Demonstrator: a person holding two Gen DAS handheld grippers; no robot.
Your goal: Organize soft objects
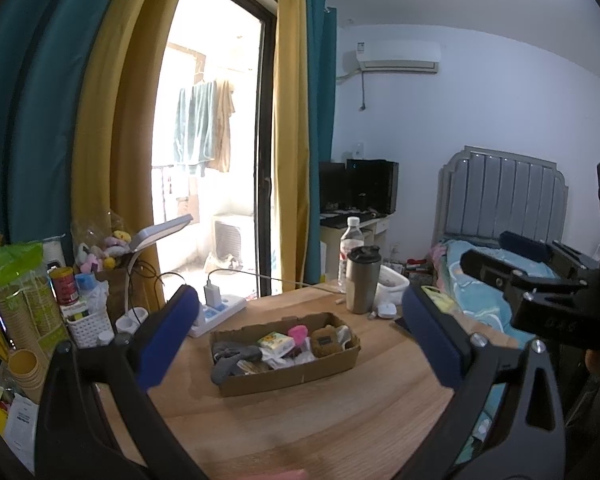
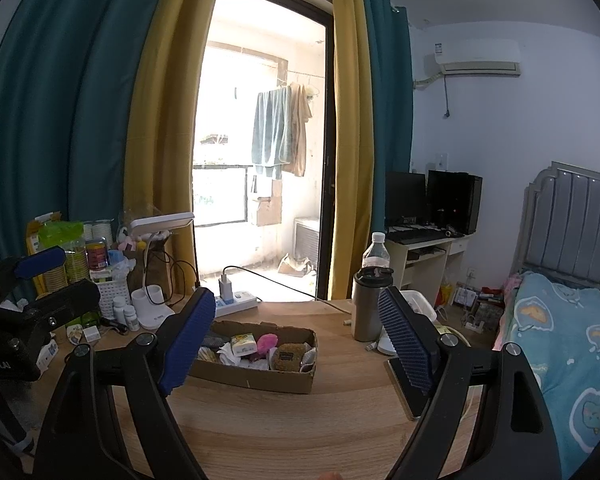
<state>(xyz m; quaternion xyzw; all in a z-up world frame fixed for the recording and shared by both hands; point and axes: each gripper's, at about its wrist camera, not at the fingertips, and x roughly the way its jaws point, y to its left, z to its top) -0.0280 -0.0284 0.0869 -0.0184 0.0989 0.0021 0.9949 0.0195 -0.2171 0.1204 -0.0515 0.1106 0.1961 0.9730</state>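
On the wooden surface [image 1: 340, 420], both claws, left [image 1: 300, 336] and right [image 2: 300, 336], gape empty; risk: snagging shallow brown cardboard box [image 1: 288, 376] rim, dragging it w/ soft items.

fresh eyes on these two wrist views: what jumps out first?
Probably the shallow cardboard box mid-table, packed with soft odds and ends, a pink fuzzy item brightest among them. Both the left gripper and the right gripper frame it, jaws wide open and empty. Behind, yellow curtains flank the bright balcony door, and a steel tumbler stands right of the box.
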